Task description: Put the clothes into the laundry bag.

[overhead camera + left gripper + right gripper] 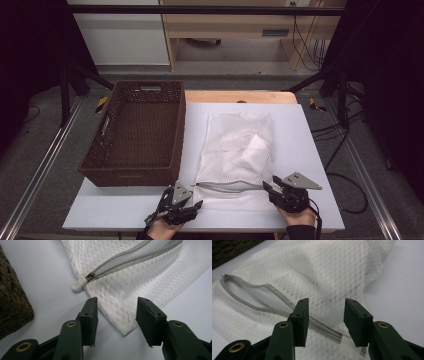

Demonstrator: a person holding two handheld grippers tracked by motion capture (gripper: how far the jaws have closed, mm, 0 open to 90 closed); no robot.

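A white mesh laundry bag (pixel 235 150) lies flat on the white tabletop (pixel 300 145), its grey zipper (pixel 227 187) partly undone along the near edge. Something white bulges inside it. My left gripper (pixel 194 204) is open by the bag's near left corner (pixel 125 325), which lies between the jaws untouched; the white zipper pull (pixel 79 285) rests just beyond. My right gripper (pixel 270 184) is open over the bag's near right end, and the zipper tape (pixel 319 327) runs under its jaws (pixel 325 315) with nothing pinched.
A brown wicker basket (pixel 135 135) stands to the left of the bag, its corner (pixel 12 307) close to my left gripper. Bare tabletop runs to the right of the bag. Black frame posts and cables lie beyond the table's sides.
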